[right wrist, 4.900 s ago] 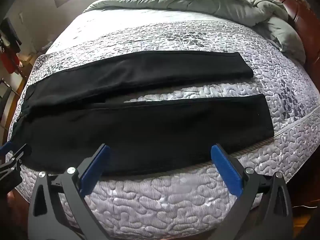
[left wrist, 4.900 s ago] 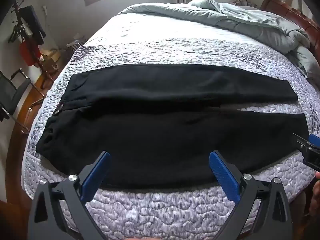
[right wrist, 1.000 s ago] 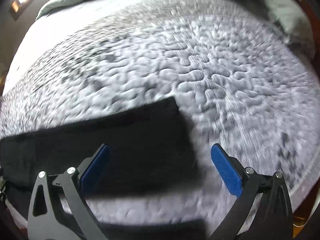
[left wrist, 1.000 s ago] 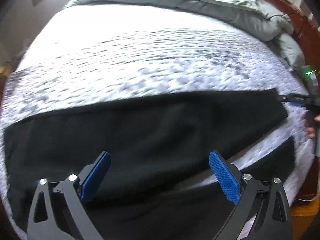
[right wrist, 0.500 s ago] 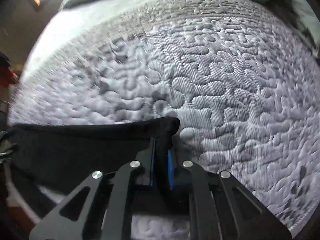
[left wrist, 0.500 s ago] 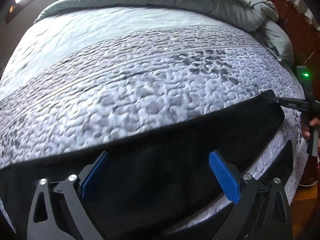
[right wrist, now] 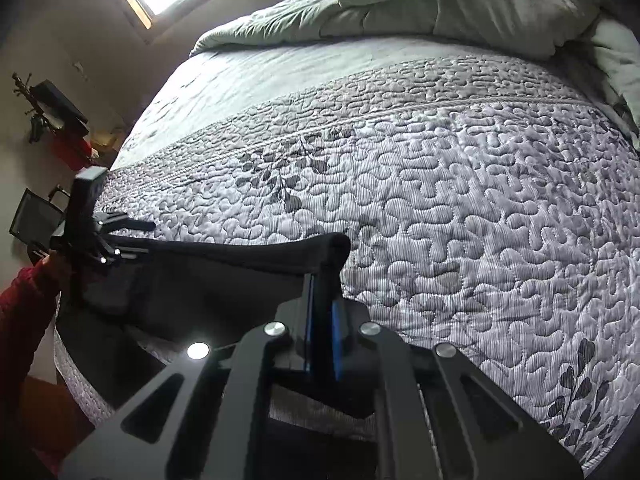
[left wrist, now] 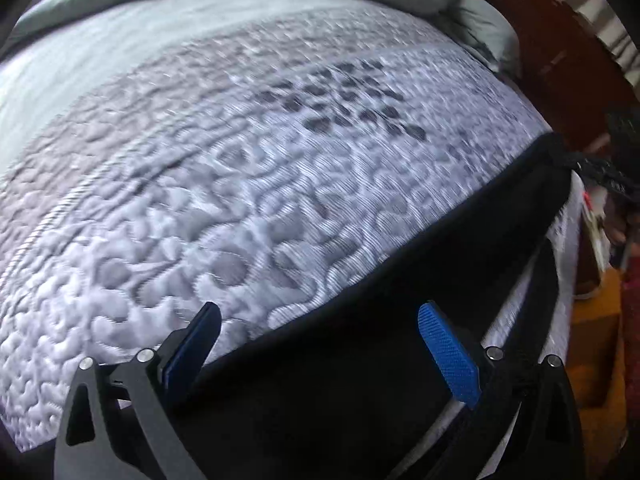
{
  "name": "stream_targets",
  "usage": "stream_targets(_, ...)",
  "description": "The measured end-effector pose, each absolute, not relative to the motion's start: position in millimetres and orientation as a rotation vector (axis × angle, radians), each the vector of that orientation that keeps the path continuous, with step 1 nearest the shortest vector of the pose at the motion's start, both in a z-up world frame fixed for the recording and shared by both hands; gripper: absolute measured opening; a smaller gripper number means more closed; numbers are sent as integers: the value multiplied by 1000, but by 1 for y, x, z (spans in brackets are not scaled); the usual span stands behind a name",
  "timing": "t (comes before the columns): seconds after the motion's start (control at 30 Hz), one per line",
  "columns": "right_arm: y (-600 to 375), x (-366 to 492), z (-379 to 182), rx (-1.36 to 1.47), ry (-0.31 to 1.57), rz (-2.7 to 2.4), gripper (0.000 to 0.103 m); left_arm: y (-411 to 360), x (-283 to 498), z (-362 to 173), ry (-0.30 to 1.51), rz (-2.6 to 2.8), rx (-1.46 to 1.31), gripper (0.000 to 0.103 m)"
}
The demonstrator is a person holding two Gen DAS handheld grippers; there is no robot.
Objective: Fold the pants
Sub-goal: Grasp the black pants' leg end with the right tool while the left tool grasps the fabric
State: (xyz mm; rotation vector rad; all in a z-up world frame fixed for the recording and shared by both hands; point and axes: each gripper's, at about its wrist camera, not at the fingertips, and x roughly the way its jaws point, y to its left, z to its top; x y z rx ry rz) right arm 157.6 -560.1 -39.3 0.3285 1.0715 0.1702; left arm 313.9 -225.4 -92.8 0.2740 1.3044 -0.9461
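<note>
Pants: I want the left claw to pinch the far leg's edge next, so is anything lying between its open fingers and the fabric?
Nothing visible does. The left claw hangs open right over the black pants, whose edge crosses bare quilt. The right claw is shut on the leg's end.

1. Left gripper (left wrist: 320, 344): black angular frame with triangular cut-outs, showing silver round screw heads.
2. Fingers (left wrist: 448, 354): wearing blue textured pads.
3. Right gripper (right wrist: 320, 320): showing the same black frame, silver screws and blue pads.
4. Sleeve (right wrist: 24, 312): person wearing red knit fabric.
</note>
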Motion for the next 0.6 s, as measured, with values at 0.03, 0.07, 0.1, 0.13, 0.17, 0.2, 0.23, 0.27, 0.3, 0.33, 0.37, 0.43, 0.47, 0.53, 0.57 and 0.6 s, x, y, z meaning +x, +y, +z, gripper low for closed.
stream_targets(0.03,-561,158,-39,331,1068,169,6,-225,313,-94,1313,-965,263,97)
stream_targets(0.07,-561,159,-39,333,1065,168,6,-223,312,-96,1323,-977,254,89)
stream_targets(0.1,-561,159,-39,334,1062,166,6,-222,311,-98,1336,-978,255,71)
stream_targets(0.13,-562,158,-39,337,1059,162,6,-220,310,-101,1345,-966,267,60)
stream_targets(0.17,-562,158,-38,342,1057,161,5,-217,310,-102,1348,-950,279,39)
stream_targets(0.2,-562,158,-38,350,1051,159,5,-213,309,-103,1355,-943,288,27)
stream_targets(0.23,-562,158,-38,352,1048,156,5,-209,308,-104,1364,-951,281,24)
stream_targets(0.27,-562,158,-37,353,1045,152,5,-205,307,-103,1367,-960,264,16)
stream_targets(0.3,-561,157,-37,357,1040,147,5,-199,305,-97,1354,-966,239,13)
stream_targets(0.33,-560,155,-36,356,1033,137,5,-191,303,-90,1330,-969,210,12)
stream_targets(0.37,-559,154,-35,351,1025,125,5,-186,299,-82,1301,-966,184,11)
stream_targets(0.43,-558,148,-32,342,999,105,5,-174,283,-61,1232,-958,152,10)
stream_targets(0.47,-557,145,-31,338,989,99,5,-169,268,-50,1187,-951,159,10)
stream_targets(0.53,-554,135,-30,325,970,86,5,-161,239,-35,1133,-942,184,10)
stream_targets(0.57,-552,128,-31,317,961,79,5,-161,229,-31,1119,-937,200,10)
stream_targets(0.6,-551,124,-31,312,957,75,5,-158,211,-27,1101,-928,218,10)
